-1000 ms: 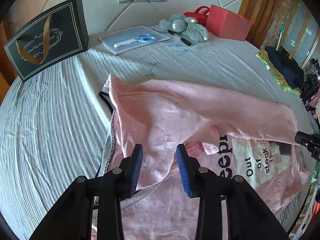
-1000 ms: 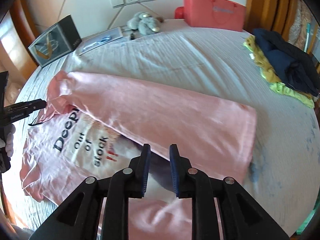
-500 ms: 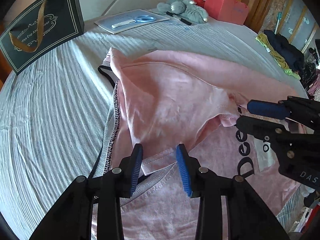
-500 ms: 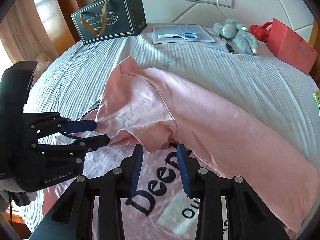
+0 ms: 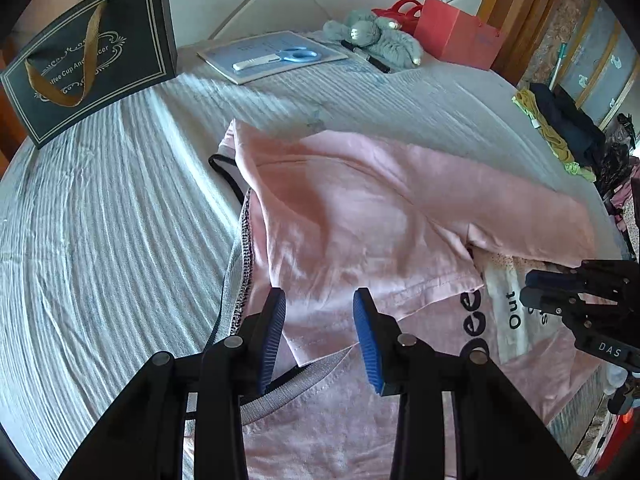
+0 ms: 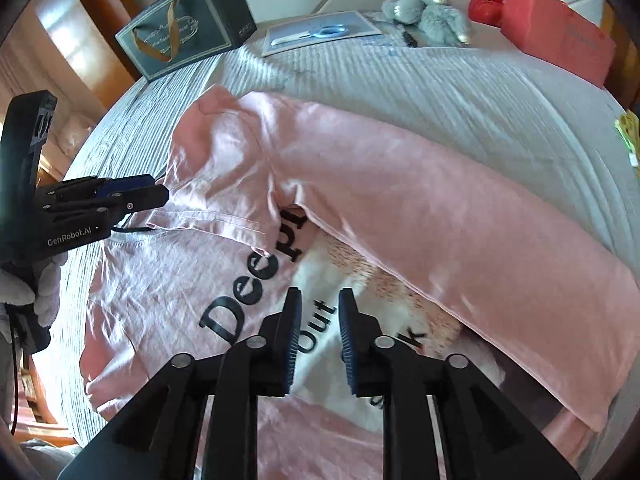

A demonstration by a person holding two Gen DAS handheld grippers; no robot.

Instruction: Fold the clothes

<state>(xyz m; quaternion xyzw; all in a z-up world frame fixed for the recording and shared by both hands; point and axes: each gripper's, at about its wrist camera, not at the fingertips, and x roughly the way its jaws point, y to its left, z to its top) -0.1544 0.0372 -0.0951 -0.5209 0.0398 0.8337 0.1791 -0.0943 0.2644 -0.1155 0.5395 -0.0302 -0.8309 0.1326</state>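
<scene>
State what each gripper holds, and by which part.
Nothing. The jaws of the left gripper stand apart over the folded sleeve; those of the right gripper are closing above the print, no cloth between them.

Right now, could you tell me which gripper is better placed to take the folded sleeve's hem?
Left, probably. The left gripper has open jaws right at the folded sleeve's hem. The right gripper, jaws closing on nothing, sits over the white print, farther from it.
</scene>
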